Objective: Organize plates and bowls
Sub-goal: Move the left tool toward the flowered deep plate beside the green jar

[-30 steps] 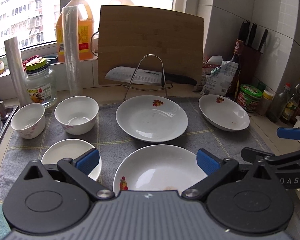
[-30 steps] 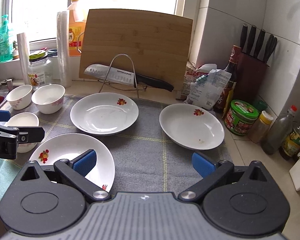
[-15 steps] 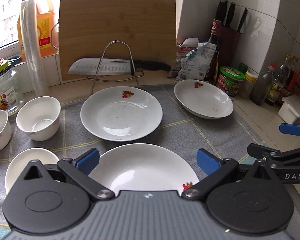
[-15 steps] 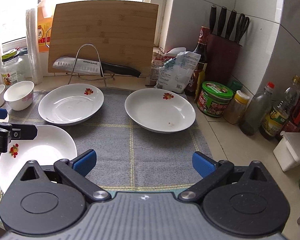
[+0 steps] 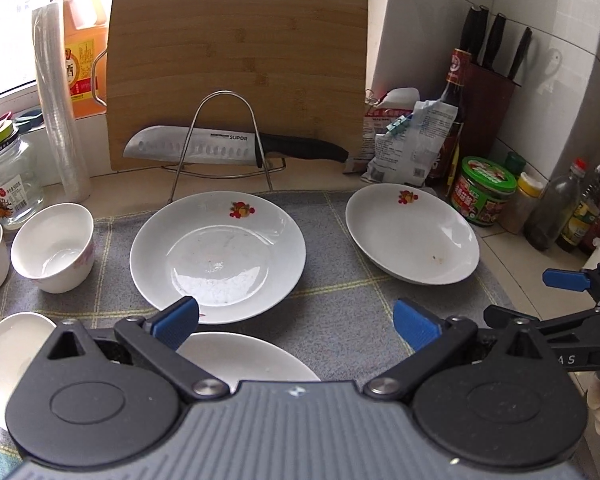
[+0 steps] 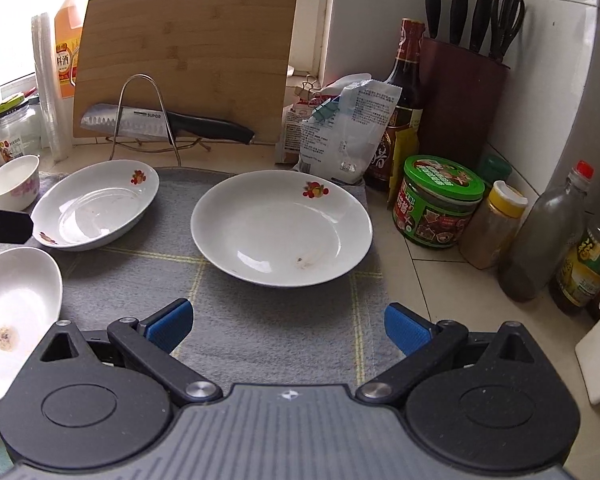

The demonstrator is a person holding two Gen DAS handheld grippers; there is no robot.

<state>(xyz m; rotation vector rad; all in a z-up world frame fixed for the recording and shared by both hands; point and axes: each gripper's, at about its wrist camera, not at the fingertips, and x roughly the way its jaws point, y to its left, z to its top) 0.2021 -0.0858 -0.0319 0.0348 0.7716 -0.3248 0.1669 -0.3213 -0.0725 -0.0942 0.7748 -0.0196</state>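
Tiled kitchen corner, worktop (image 6: 416, 276) under grey mat (image 6: 260, 320). Right plate (image 6: 281, 227) straight ahead of right gripper (image 6: 287, 325), nearer than left gripper (image 5: 296, 322); white, round, fruit motif, small stain. Both grippers spread, empty. Middle plate (image 5: 218, 256) ahead of left.

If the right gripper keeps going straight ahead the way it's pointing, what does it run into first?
Probably the near rim of the right-hand plate, which lies dead ahead of the open right gripper on the grey mat; height above the mat is unclear.
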